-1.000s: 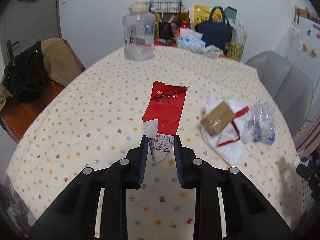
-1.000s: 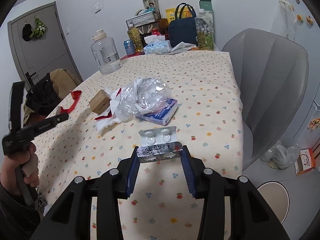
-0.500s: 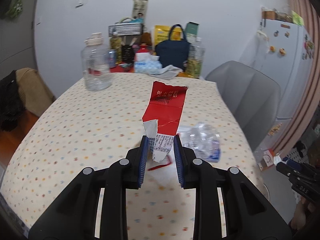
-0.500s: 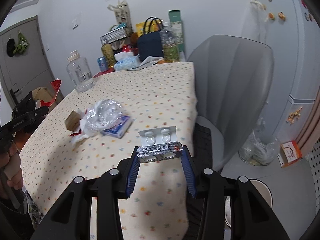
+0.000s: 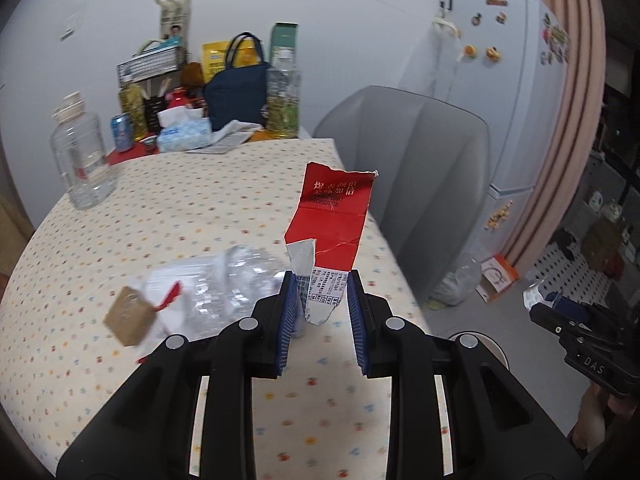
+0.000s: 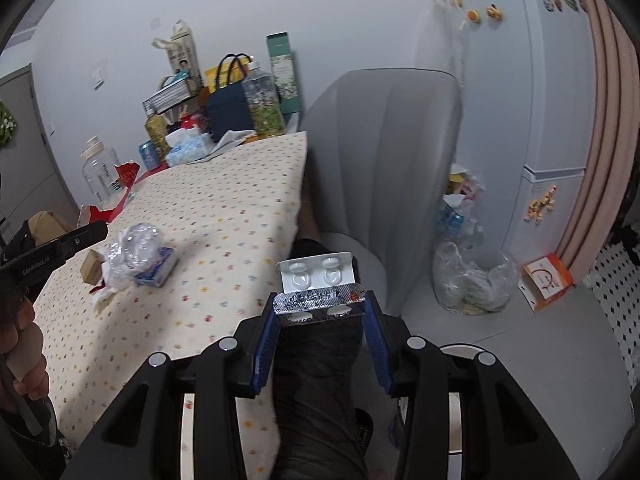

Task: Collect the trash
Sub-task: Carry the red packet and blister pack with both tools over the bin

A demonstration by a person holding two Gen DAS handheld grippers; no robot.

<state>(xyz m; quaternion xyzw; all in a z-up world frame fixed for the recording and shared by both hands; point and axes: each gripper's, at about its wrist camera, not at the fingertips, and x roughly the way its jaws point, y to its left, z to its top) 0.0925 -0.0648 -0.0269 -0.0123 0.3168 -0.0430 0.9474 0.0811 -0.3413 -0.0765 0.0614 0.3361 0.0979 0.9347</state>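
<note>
My left gripper (image 5: 319, 312) pinched a torn red wrapper (image 5: 332, 220), mid-frame, w/ the dotted table (image 5: 180, 208) behind it. My right gripper (image 6: 319, 330) squeezed a pill pack (image 6: 318, 280) mid-frame, past the table's edge; trash bag (image 6: 472, 280) sat right of it.

Grey chair (image 5: 404, 152), fridge (image 5: 516, 92), possibly oil bottle (image 6: 264, 108).

A white wall (image 5: 340, 8) is backing a table under a dotted cloth (image 5: 168, 208). A grey chair (image 5: 416, 152) is standing at its side, a white fridge (image 5: 516, 92) and pink curtain (image 5: 580, 120) beyond, over grey floor (image 6: 520, 344).
</note>
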